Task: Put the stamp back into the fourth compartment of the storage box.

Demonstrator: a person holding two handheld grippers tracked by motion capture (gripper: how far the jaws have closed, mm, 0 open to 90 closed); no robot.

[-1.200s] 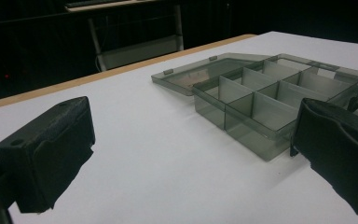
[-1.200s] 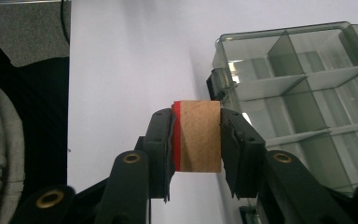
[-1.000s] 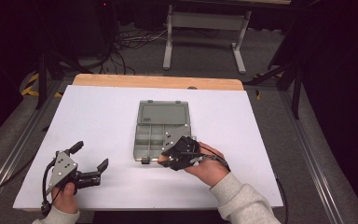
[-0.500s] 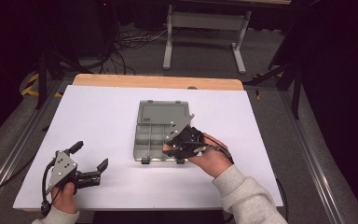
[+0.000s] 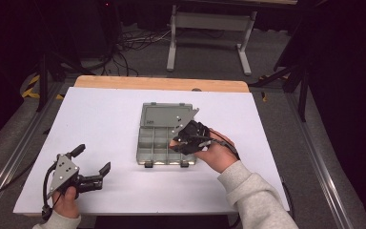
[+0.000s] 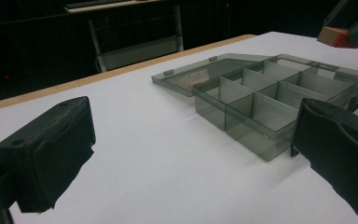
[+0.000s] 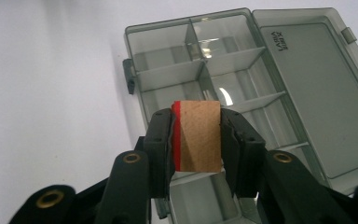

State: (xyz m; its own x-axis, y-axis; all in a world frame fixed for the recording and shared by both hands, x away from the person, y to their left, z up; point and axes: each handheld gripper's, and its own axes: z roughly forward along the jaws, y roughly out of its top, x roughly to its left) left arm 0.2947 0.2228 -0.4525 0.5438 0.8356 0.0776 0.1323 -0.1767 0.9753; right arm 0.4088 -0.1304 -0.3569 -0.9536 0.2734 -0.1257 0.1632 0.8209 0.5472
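Table: white sheet (image 5: 100,119) covering the top, with a strip of bare wood (image 5: 162,83) showing along the far edge

Box: smoky see-through plastic organiser box (image 5: 164,143) sitting around the middle of the sheet, lid (image 5: 166,116) flipped fully open and lying flat on the far side, dividers splitting the tray into several compartments that all look empty

Right gripper: right gripper (image 7: 196,135) is over the right part of the tray, held in the person's right hand (image 5: 219,155) with a grey sleeve (image 5: 252,200) behind it, jaws clamped on a small wooden block

Block: wooden block (image 7: 199,136) is plain brown with a red stripe down one side, pinched between both jaws and hanging above the compartments, not touching the tray; it peeks in at the top right of the left gripper view too (image 6: 338,37)

Left gripper: left gripper (image 5: 93,162) is near the front left corner of the sheet, well apart from the box, jaws spread wide with nothing between them

Left hand: left hand (image 5: 66,200) grips the handle low at the table's near edge
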